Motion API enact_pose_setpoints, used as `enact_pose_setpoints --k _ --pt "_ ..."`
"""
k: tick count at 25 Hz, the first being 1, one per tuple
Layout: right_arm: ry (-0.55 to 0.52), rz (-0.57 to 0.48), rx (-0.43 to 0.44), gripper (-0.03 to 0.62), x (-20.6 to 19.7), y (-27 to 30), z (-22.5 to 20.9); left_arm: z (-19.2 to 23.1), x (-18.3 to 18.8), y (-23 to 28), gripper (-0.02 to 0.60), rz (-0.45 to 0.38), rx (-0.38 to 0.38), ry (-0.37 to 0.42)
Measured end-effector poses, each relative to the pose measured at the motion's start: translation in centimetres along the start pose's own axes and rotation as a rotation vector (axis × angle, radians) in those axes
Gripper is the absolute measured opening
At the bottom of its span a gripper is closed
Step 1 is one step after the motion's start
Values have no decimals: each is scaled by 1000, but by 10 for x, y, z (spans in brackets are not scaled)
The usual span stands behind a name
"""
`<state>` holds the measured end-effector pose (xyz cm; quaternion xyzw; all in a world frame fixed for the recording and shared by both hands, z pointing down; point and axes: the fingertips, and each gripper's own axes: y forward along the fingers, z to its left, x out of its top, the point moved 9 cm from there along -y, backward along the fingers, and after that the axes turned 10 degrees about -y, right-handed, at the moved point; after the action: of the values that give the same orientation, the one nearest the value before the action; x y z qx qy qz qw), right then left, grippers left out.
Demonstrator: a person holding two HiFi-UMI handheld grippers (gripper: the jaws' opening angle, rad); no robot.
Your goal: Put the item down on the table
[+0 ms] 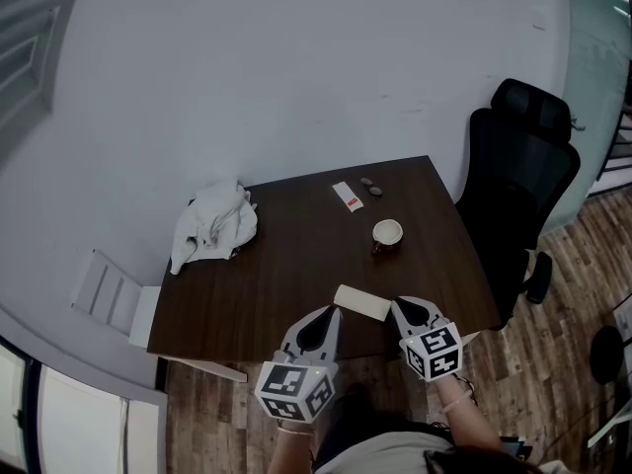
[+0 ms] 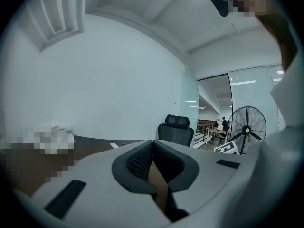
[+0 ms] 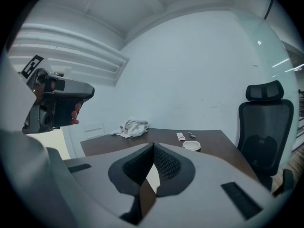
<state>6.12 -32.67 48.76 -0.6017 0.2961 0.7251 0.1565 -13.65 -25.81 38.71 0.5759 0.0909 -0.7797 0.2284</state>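
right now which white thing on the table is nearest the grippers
The white block at the near edge; the cloth, packet and cup lie farther back.

the left gripper (image 1: 332,312) is held low in front of the body, pointed forward and nearly level, with its marker cube turned up toward the head camera. its jaws are seen pressed together at the tips, with nothing clamped between them. the right gripper (image 1: 399,303) is held beside it, pointed forward and slightly down, and its jaws are likewise closed tip to tip on nothing. the two grippers are set apart, their tips angled a little toward each other. the right wrist (image 1: 456,399) is seen behind its cube. fingers (image 3: 75,113) of the left hand are curled round the left gripper's handle.
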Motion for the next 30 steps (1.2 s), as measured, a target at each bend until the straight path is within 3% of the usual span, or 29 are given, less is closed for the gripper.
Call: enact_pose_setpoints --k 6,30 --pt "-39 -48 -45 9 13 -27 1 -7 -8 -14 18 -3 14 -5" --pt "-6 -171 -92 8 39 -116 20 -46 -32 -49 17 -3 7 15"
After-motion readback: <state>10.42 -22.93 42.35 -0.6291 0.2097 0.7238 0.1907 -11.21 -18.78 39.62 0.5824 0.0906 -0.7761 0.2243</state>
